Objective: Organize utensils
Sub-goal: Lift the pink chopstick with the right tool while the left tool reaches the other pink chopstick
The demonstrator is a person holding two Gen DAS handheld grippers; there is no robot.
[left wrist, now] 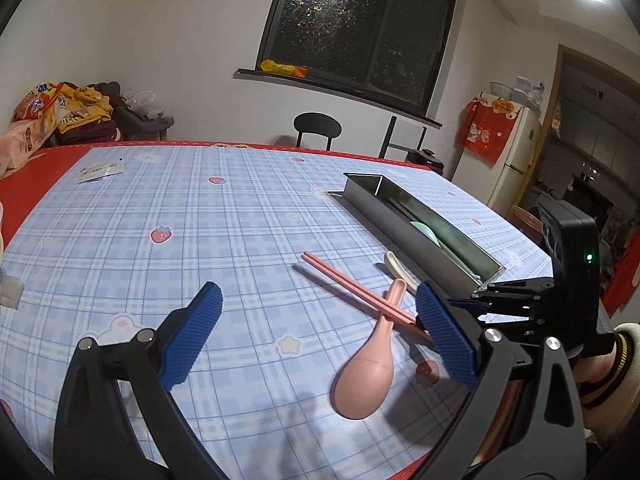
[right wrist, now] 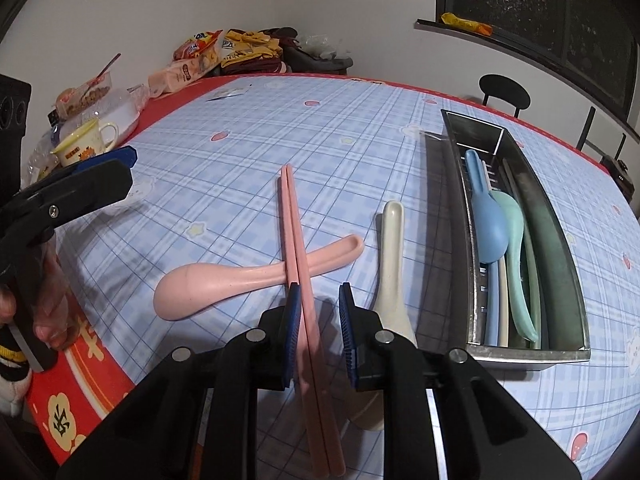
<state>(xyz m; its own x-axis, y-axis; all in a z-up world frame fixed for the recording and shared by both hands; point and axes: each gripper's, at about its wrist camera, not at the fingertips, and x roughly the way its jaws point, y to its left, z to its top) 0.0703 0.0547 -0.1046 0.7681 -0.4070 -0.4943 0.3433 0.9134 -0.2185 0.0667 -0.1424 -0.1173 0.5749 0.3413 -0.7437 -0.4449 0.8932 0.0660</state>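
Note:
A pair of pink chopsticks (right wrist: 294, 224) lies across a pink spoon (right wrist: 224, 284) on the checked tablecloth. My right gripper (right wrist: 318, 292) straddles the chopsticks' near part with narrow jaws. Its left pad is against them and a gap shows at the right pad. A cream spoon (right wrist: 390, 272) lies just to the right. The steel tray (right wrist: 528, 354) holds a blue spoon (right wrist: 490, 224), a green spoon (right wrist: 516, 248) and other pieces. My left gripper (left wrist: 318, 292) hovers open over the table, with the pink spoon (left wrist: 364, 376) and chopsticks (left wrist: 344, 284) near its right pad.
A mug (right wrist: 86, 144), bowls and snack bags (right wrist: 200, 52) crowd the table's far left. A paper slip (left wrist: 100, 170) lies at the back. Beyond the table stand a black chair (left wrist: 318, 126) and a fridge (left wrist: 516, 152). A hand (right wrist: 48, 308) holds the left gripper.

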